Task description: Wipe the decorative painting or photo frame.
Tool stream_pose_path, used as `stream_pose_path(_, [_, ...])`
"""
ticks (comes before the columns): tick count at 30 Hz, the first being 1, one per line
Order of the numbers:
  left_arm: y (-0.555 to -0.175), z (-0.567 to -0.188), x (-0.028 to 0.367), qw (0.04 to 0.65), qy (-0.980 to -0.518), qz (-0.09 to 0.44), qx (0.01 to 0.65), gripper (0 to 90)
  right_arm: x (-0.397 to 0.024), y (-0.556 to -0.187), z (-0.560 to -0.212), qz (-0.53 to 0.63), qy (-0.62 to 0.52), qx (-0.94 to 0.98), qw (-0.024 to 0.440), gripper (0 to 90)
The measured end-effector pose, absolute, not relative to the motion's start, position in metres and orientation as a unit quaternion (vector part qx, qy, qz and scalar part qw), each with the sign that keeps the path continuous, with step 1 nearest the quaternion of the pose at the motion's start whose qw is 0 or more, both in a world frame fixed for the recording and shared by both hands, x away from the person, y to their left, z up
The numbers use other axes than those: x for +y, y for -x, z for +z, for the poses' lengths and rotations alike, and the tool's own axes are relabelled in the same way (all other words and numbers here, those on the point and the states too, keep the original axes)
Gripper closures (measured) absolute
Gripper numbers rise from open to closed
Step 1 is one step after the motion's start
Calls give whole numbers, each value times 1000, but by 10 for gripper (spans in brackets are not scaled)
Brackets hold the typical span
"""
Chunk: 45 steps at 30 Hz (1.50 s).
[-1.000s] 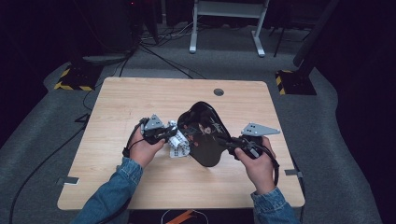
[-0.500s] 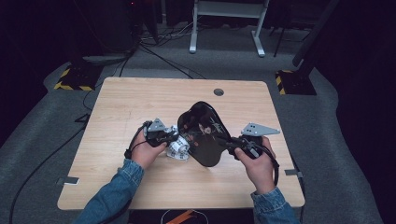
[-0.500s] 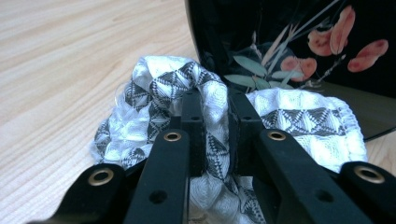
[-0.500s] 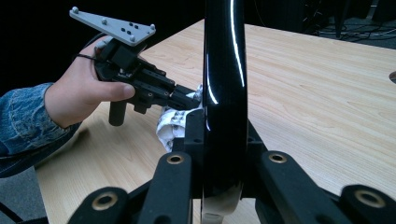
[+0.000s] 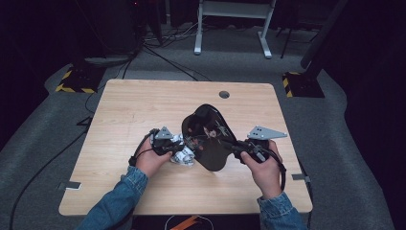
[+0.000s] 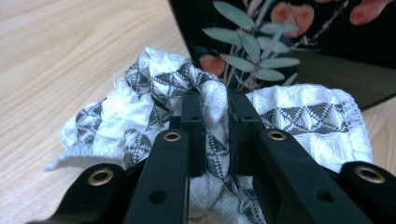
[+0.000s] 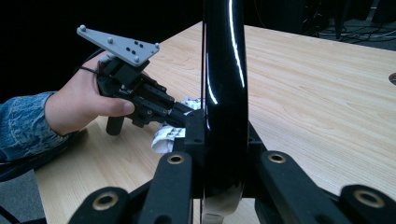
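- Left tool (image 6: 211,112) clamped on white patterned cloth (image 6: 308,121), bunched against black lacquered tray (image 5: 208,136).
- Right tool (image 7: 223,126) clamped on tray rim; tray tilted on table (image 5: 143,105).

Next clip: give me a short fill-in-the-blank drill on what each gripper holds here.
The left gripper is shut on a white patterned ____.
The right gripper clamps the edge of a glossy ____ tray.
The tray's face is painted with leaves and ____ fruit.
Everything sits over a ____ table.

Missing words: cloth; black; red; wooden
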<state>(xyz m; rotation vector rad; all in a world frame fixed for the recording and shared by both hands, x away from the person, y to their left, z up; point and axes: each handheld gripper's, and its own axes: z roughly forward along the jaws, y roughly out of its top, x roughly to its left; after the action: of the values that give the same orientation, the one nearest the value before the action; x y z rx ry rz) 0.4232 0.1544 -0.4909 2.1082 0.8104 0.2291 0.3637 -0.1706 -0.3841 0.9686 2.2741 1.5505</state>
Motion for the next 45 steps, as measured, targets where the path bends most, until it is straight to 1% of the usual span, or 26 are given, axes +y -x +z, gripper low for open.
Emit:
stream_pose_path(5, [-421,-492,152,417,-846,85,320,796,-171,-364,-384,529,-331,773,112,810])
stream_pose_path(8, [-421,-492,153,416,-848,92,316,795,-171,-365,-384,529,-331,773,112,811])
stream_pose_path(11, [-420,-491,155,421,-844,84,321,796,-172,-365,-385,529,-331,774,110,811])
stream_pose_path(15, [-416,-481,162,436,-836,87,321,796,-173,-366,-385,529,-330,774,109,810])
stream_pose_path(16, [-416,-478,165,438,-835,93,319,796,-173,-366,-385,529,-329,774,108,811])
stream_pose_path(17, [-414,-473,172,452,-826,91,323,796,-173,-366,-385,530,-329,774,108,811])
stream_pose_path(20, [-412,-466,179,457,-822,103,323,796,-173,-367,-385,530,-329,774,108,810])
stream_pose_path(23, [-407,-456,188,470,-811,105,331,796,-173,-367,-385,529,-328,775,108,810])
stream_pose_path(30, [-395,-430,212,494,-787,134,344,795,-173,-368,-384,529,-324,777,107,810])
stream_pose_path(36, [-389,-415,234,509,-767,154,360,795,-171,-370,-384,529,-323,777,107,810])
stream_pose_path(40, [-389,-411,248,513,-757,161,372,794,-171,-370,-384,528,-322,778,107,810])
stream_pose_path(45, [-393,-417,272,508,-742,168,405,793,-171,-370,-384,528,-322,778,107,809])
